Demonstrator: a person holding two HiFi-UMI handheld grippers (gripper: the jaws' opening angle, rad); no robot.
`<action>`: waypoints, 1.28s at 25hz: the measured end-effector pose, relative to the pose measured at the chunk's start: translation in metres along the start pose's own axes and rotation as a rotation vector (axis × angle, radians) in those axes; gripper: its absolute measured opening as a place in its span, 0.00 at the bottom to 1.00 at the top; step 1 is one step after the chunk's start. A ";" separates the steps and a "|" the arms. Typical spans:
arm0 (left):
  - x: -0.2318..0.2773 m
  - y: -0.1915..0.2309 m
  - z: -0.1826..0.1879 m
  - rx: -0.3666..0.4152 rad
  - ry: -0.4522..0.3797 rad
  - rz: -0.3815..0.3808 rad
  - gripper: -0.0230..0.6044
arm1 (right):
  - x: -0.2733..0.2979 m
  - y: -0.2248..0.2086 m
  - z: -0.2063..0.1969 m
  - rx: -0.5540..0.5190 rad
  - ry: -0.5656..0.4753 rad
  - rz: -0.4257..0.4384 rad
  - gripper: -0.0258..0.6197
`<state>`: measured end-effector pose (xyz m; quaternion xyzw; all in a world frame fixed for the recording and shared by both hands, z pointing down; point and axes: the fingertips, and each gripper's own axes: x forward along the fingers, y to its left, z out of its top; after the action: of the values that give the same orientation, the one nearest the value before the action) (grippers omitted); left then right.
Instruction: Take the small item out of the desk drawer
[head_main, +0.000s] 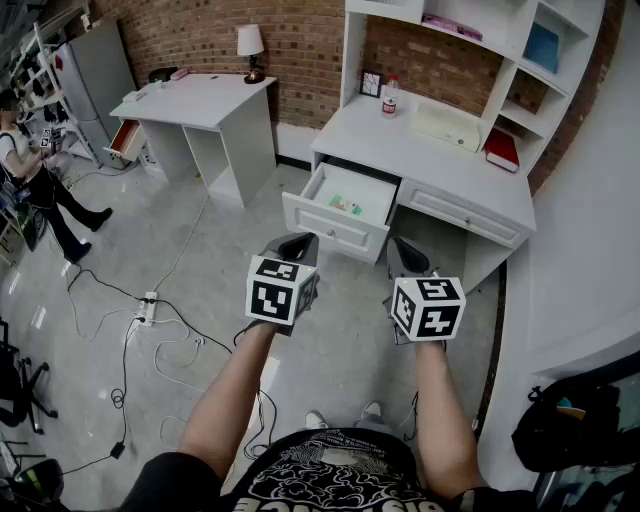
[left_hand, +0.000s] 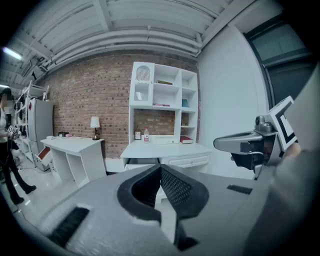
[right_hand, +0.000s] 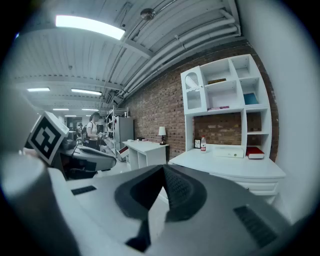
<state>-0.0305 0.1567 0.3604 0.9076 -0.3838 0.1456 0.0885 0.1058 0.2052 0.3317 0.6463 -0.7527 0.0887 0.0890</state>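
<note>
The white desk (head_main: 455, 170) with a hutch stands ahead, and its left drawer (head_main: 338, 215) is pulled open. A small green item (head_main: 346, 206) lies inside the drawer. My left gripper (head_main: 300, 243) hovers in front of the drawer, short of it, jaws shut and empty. My right gripper (head_main: 405, 255) is held beside it, below the desk's middle, also shut on nothing. In the left gripper view the tips (left_hand: 161, 167) meet and the desk (left_hand: 165, 149) is still some way off. The right gripper view shows its tips (right_hand: 163, 167) touching, with the desk (right_hand: 225, 165) to the right.
A second white desk (head_main: 200, 100) with a lamp (head_main: 250, 45) stands at the back left. A person (head_main: 30, 170) stands at far left. Cables and a power strip (head_main: 148, 308) lie on the floor. A bottle (head_main: 389, 98), white box (head_main: 447, 126) and red book (head_main: 500, 150) sit on the desktop.
</note>
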 end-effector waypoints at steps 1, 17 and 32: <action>-0.002 0.002 0.000 -0.001 -0.003 0.001 0.04 | -0.001 0.002 0.000 0.001 -0.003 -0.002 0.04; 0.004 0.021 0.008 -0.014 -0.039 -0.021 0.04 | 0.016 0.016 0.000 -0.004 -0.006 0.004 0.10; 0.069 0.062 0.015 -0.031 -0.018 0.022 0.04 | 0.094 -0.012 0.001 -0.002 0.025 0.069 0.28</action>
<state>-0.0264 0.0631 0.3726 0.9032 -0.3965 0.1323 0.0975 0.1041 0.1134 0.3542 0.6189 -0.7733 0.0988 0.0961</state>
